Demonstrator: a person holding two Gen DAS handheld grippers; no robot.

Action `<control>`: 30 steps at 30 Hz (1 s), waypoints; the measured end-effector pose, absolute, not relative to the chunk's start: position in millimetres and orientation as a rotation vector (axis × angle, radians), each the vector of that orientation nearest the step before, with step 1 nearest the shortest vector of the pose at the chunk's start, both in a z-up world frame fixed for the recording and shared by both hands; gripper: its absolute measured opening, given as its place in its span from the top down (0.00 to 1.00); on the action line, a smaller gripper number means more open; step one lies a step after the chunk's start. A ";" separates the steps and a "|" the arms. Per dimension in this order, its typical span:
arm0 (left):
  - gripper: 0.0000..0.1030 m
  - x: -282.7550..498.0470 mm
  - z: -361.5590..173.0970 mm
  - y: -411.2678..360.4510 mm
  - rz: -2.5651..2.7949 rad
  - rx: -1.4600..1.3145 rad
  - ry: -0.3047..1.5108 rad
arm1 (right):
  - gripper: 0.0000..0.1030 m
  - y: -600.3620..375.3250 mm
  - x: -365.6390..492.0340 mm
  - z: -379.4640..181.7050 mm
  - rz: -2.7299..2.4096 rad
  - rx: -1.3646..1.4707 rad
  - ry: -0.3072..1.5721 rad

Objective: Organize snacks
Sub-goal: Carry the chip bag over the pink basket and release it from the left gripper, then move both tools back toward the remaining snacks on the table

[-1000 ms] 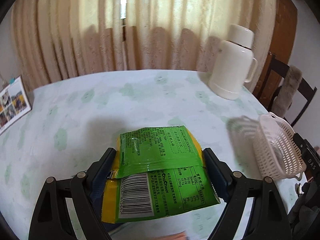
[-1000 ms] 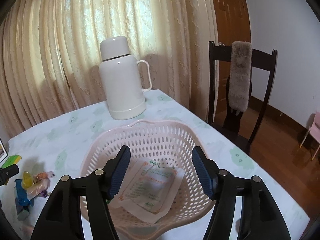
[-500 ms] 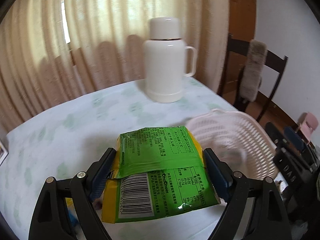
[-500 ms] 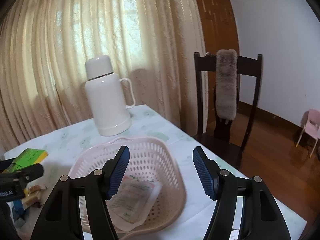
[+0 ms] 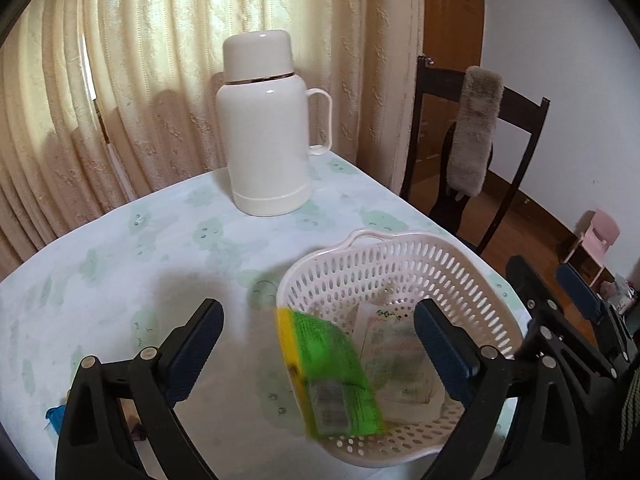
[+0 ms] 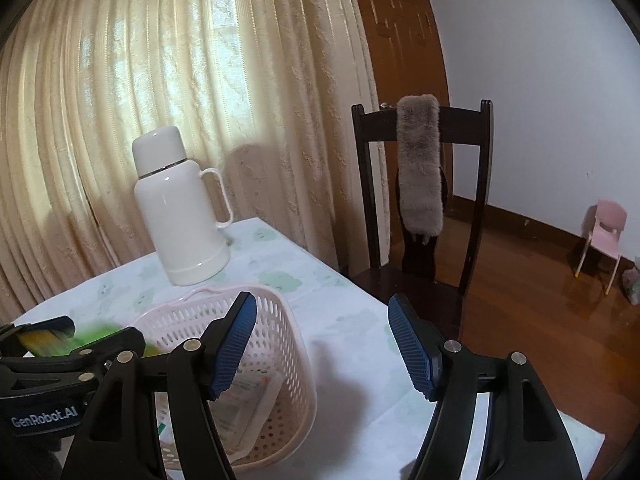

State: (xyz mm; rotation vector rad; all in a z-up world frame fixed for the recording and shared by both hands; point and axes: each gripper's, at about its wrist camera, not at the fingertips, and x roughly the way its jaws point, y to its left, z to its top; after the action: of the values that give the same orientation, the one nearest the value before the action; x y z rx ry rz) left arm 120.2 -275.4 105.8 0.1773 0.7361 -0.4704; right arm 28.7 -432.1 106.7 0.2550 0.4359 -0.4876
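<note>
A green and yellow snack packet (image 5: 332, 376) is blurred and tilted in mid-air over the near left rim of the pink perforated basket (image 5: 400, 236). My left gripper (image 5: 318, 312) hangs above it, jaws opening wide, pads clear of the packet. A white packet (image 5: 400, 356) lies flat in the basket. My right gripper (image 6: 323, 308) is beside the basket (image 6: 280, 320) on its right; its jaws are opening with nothing between them. In the right wrist view the green packet (image 6: 96, 330) is a blur at the far left.
A white thermos jug (image 5: 268, 128) stands at the back of the table. A dark wooden chair (image 6: 420, 140) with a grey furry cover is past the table's right edge. Small snack items (image 5: 54, 414) lie at the lower left.
My left gripper swung right until it was over the basket, then spread its jaws and let go of the green packet, which is dropping. My right gripper shifted to the basket's right side and widened.
</note>
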 end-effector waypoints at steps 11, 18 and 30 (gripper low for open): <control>0.08 124.2 104.7 -259.9 -0.409 0.153 0.744 | 0.28 -429.5 28.2 107.9 -0.472 0.243 0.442; 0.08 119.0 104.1 -256.1 -0.396 0.171 0.733 | 0.27 -426.3 29.2 107.0 -0.472 0.225 0.451; 0.08 111.9 101.9 -234.1 -0.355 0.163 0.729 | 0.27 -421.2 32.4 105.5 -0.466 0.204 0.463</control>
State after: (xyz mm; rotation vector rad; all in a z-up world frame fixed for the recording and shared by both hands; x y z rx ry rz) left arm 111.9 -234.1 101.9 0.1632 0.7289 -0.3553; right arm 32.4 -421.2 105.5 0.2042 0.4629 -0.4657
